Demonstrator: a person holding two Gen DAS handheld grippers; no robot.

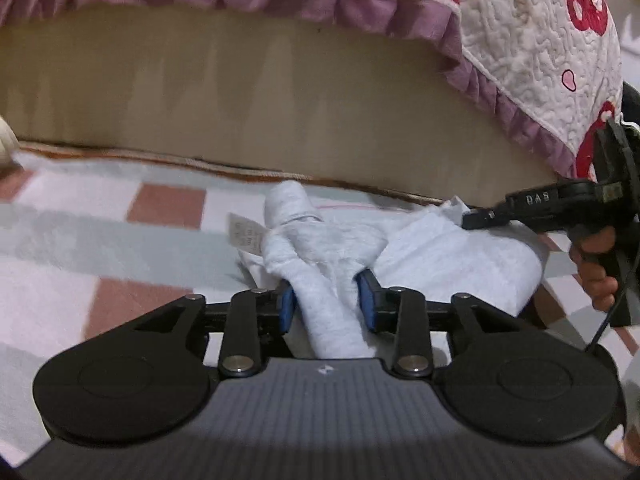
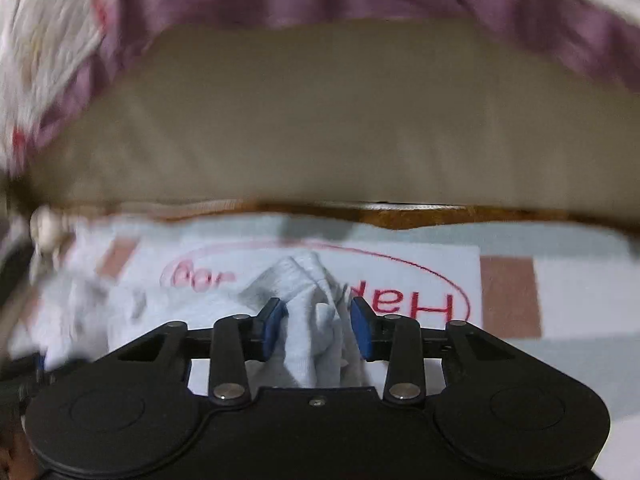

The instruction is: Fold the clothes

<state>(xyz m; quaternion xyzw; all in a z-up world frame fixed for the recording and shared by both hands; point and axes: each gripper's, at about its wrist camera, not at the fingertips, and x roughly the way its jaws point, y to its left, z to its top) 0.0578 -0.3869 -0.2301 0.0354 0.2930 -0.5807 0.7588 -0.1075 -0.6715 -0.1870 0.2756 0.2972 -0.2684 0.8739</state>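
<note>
A pale grey-white garment (image 1: 440,256) lies bunched on a checked blanket. A care label (image 1: 245,236) sticks out at its left. My left gripper (image 1: 327,300) has its blue pads on either side of a bunched fold of the garment and grips it. My right gripper (image 1: 476,218) shows at the right edge of the left wrist view, at the garment's far corner. In the right wrist view my right gripper (image 2: 318,326) holds another bunched fold of the garment (image 2: 308,280) between its blue pads.
The blanket (image 1: 100,240) has grey, white and brown squares and a red oval logo (image 2: 432,300). Behind it stands a beige bed side (image 1: 240,100) with a quilted cover and purple frill (image 1: 360,8) hanging over it. A wooden edge (image 2: 440,212) runs along the base.
</note>
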